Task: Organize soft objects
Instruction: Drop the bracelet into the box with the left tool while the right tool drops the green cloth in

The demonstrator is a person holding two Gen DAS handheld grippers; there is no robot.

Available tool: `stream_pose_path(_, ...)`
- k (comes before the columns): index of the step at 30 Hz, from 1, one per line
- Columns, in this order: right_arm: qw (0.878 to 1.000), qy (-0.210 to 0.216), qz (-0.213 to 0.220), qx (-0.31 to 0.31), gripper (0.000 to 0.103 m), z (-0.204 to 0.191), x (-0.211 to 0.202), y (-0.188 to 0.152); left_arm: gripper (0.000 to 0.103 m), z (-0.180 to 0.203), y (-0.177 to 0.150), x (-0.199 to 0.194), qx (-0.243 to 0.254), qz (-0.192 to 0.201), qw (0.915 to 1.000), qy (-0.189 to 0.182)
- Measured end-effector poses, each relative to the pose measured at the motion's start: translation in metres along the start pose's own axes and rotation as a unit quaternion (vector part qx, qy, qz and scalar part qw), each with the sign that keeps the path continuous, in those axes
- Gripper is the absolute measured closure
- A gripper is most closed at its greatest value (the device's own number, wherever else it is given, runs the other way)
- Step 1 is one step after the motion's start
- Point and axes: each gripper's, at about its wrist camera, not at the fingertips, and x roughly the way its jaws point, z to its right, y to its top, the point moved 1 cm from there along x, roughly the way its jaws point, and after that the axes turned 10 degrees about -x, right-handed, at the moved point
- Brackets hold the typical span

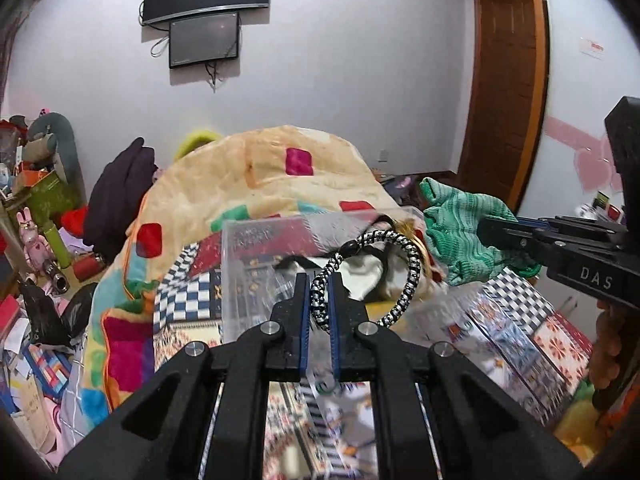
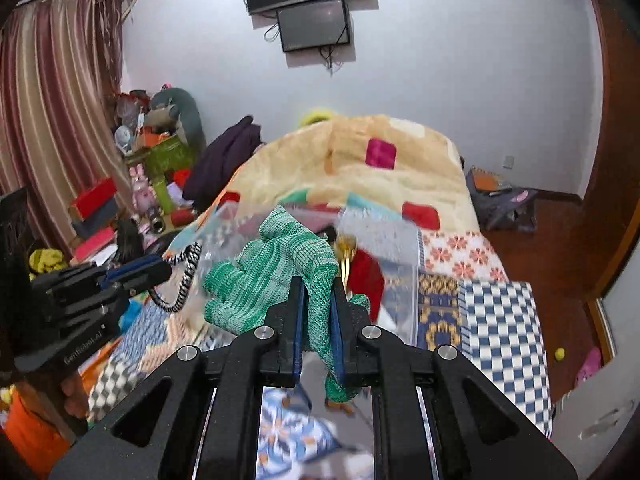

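My left gripper (image 1: 319,280) is shut on a black-and-white braided hair tie (image 1: 400,276) and holds its loop over a clear plastic box (image 1: 248,264) on the bed. The box holds a white and black soft item (image 1: 364,276). My right gripper (image 2: 317,286) is shut on a green knitted glove (image 2: 276,268), held up just right of the box. In the left wrist view the glove (image 1: 460,232) and the right gripper (image 1: 486,230) show at the right. In the right wrist view the left gripper (image 2: 166,270) and the hair tie (image 2: 186,280) show at the left.
The bed carries a patterned patchwork sheet (image 2: 496,320) and a bunched cream blanket (image 1: 256,184) with coloured squares behind the box. A cluttered shelf of toys and boxes (image 2: 156,152) stands at the left. Two screens (image 1: 204,8) hang on the far wall. A wooden door (image 1: 504,80) is at the right.
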Motion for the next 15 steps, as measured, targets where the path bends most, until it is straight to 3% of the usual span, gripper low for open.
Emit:
stream_pose_path(7, 0.999, -0.016, -0.03, 0.004, 0.092, 0.003, 0.037, 0.002, 0.095, -0.008, 0.01, 0.04, -0.015, -0.015, 0.9995, 0.023)
stream_pose_path(15, 0.997, -0.015, -0.072, -0.009, 0.091, 0.0, 0.061, -0.009, 0.095, -0.008, 0.0, 0.07, -0.009, -0.043, 0.9983, 0.039)
